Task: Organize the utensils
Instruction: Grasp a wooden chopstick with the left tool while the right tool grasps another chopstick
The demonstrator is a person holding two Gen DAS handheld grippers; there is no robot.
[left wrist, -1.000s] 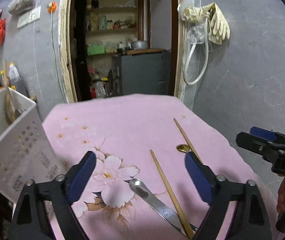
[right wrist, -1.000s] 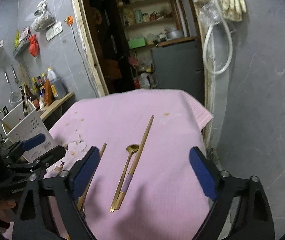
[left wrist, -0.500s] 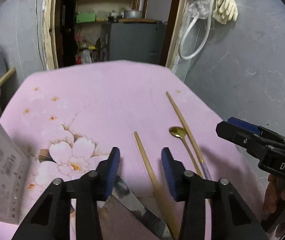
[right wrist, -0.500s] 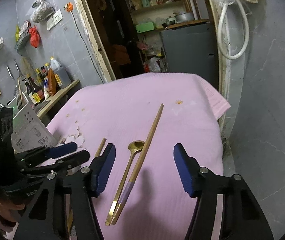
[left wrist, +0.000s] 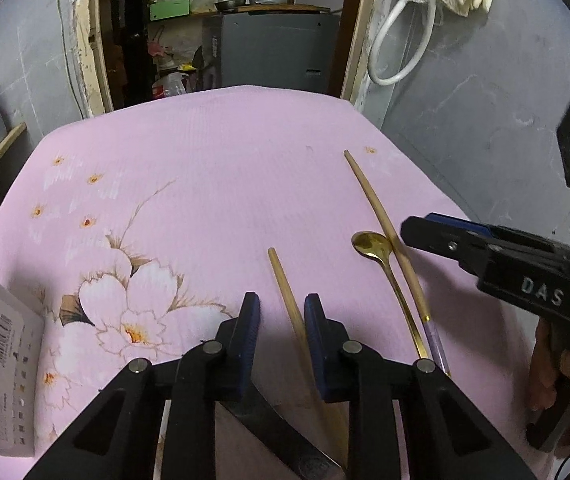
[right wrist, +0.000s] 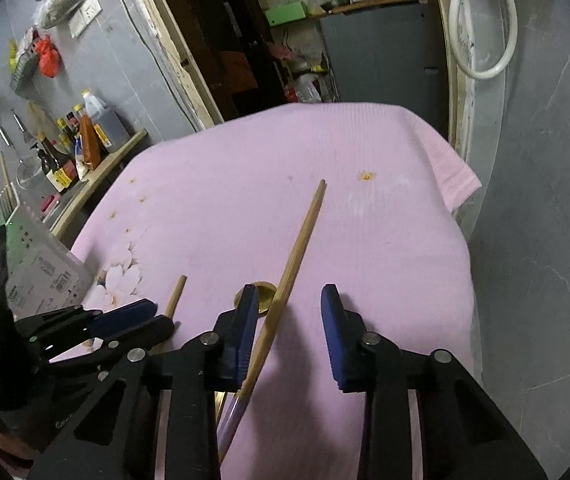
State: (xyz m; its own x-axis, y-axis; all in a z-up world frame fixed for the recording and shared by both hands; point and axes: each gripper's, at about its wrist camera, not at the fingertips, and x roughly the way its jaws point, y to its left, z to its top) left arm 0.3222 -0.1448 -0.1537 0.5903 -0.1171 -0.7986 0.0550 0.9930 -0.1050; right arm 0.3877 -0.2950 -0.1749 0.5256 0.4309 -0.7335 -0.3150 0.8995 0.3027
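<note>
Now both grippers' jaws have just been closing, left gripper (left wrist: 281,316) straddling the short wooden chopstick (left wrist: 285,292) and right gripper (right wrist: 289,316) the long one (right wrist: 301,240) on the pink worktop (left wrist: 225,168), neither pinched yet.

Pink floral cloth (left wrist: 213,168) under chopsticks (left wrist: 381,216), spoon (left wrist: 373,245).

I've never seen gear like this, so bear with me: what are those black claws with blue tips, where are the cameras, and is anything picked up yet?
No robot here: a person holds a hand-held gripper in each hand, each with its own camera looking along its fingers. One view shows the left gripper, the other the right gripper. On the pink cloth lie two chopsticks and a gold spoon. The jaws have just been closing: the left straddles the short chopstick, the right the long chopstick. Neither grips yet.
</note>
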